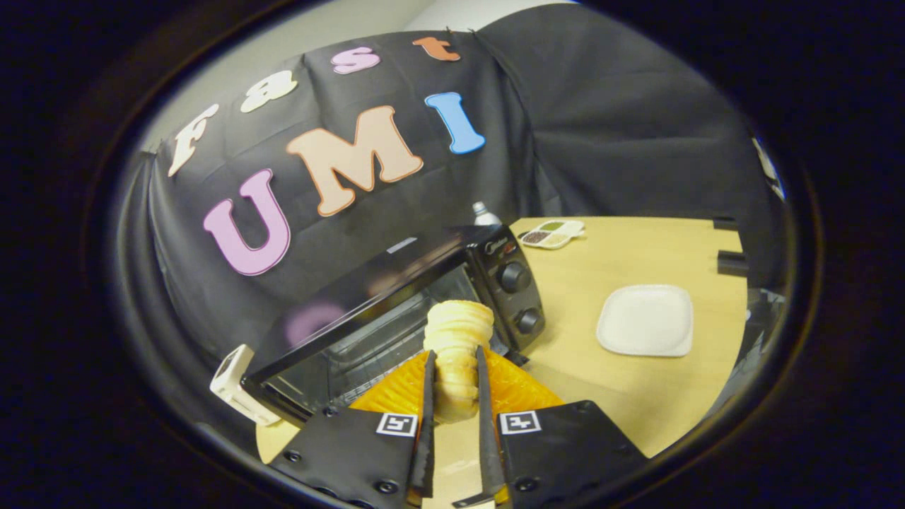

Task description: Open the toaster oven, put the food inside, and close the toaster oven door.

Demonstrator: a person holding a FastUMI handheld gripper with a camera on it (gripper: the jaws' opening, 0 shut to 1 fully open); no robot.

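Gripper (454, 378) pinches the pastry (457, 346) between both fingers, held upright just in front of the oven (424, 297). Oven sits on the table (622, 396); its door seems open, though the fingers hide the lower front. White plate (645, 319) lies apart, beside the oven's knobs (514, 277).

Tongs (453, 367) point forward and slightly downward. The two fingers (428, 417) stand nearly parallel, narrowly spaced, each pressing a side of a ridged pastry (458, 332) held upright between them. The pastry's top projects beyond the fingertips. Grip appears firm and centred.
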